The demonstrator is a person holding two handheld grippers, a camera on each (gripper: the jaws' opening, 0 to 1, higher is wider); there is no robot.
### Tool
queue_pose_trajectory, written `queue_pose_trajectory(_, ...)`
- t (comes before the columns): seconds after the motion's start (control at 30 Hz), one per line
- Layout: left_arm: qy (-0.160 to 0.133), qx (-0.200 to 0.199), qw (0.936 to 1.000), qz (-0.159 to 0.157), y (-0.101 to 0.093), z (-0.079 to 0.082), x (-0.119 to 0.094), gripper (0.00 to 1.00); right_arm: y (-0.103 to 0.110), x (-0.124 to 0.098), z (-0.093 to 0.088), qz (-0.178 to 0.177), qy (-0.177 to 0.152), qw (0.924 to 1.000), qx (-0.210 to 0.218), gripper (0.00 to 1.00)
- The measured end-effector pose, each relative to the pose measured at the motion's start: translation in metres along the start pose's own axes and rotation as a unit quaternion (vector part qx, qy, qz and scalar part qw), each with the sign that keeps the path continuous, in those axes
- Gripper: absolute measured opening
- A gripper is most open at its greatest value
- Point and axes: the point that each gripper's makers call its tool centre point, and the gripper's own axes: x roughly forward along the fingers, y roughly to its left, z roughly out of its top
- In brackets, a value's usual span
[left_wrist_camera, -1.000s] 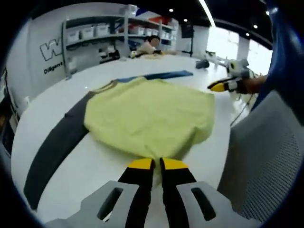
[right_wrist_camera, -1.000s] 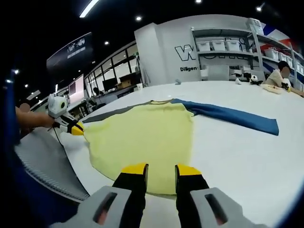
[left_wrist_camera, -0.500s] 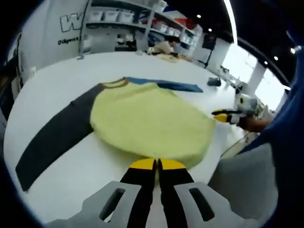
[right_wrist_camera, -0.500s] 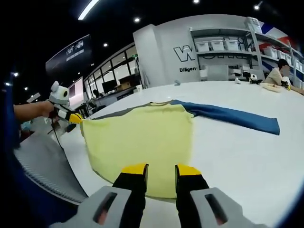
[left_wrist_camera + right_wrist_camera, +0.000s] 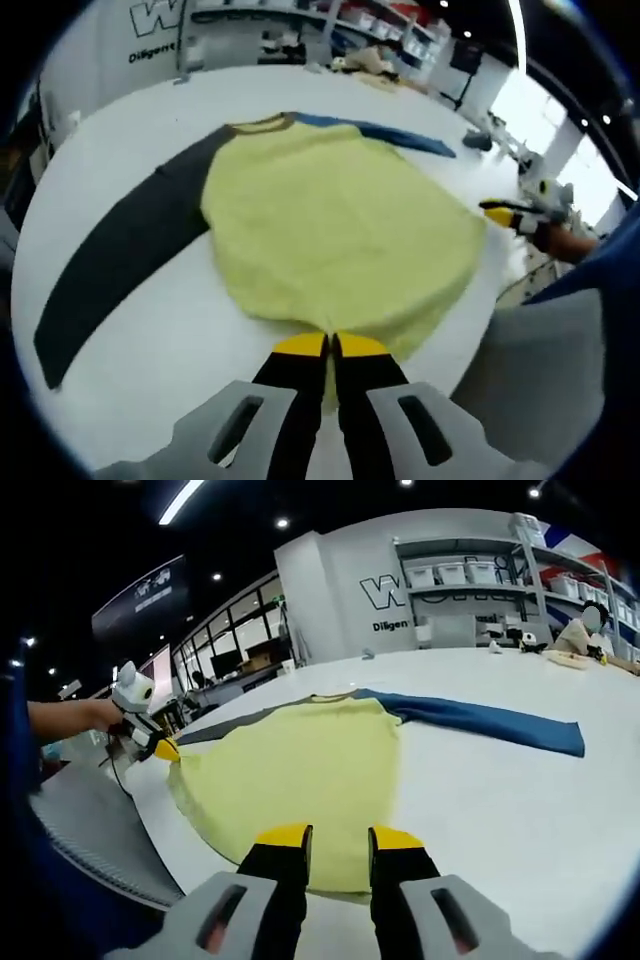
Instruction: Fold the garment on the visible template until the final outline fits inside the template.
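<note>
the yellow shirt (image 5: pixel 335 215) lies spread on the white bench (image 5: pixel 150 350), dark sleeve (image 5: pixel 120 260) one way, blue sleeve (image 5: pixel 490 723) the other. the left tongs (image 5: pixel 331 346) are pressed together pinching its hem; the right tongs (image 5: pixel 338 837) are spread above the opposite hem corner. judgement: grip both corners evenly, then carry the hem toward the collar (image 5: pixel 262 124)

On the grey wall (image 5: pixel 340 590) behind your table you can read a large white "W" with the rest cut off, and below it small white lettering beginning "Diligen".
</note>
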Motion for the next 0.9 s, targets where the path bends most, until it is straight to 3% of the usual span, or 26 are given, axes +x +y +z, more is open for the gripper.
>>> queue_pose_trajectory(0.1,0.009,0.011,0.9998,0.016,0.006,-0.006,0.001,0.11,0.0,0.0,0.001,0.001,-0.002,1.0,-0.002,0.18)
queue_pose_trajectory(0.3,0.019,0.014,0.9997,0.008,0.006,-0.023,-0.01,0.28,-0.002,-0.002,-0.001,-0.002,-0.003,1.0,-0.001,0.18)
queue_pose_trajectory(0.6,0.032,-0.004,0.9995,-0.001,-0.009,-0.051,-0.016,0.26,-0.001,-0.004,-0.002,-0.003,0.002,1.0,-0.006,0.19)
queue_pose_trajectory(0.9,0.025,-0.02,0.9995,0.003,-0.018,-0.066,-0.015,0.25,-0.005,-0.012,-0.009,-0.021,0.019,0.999,-0.035,0.21)
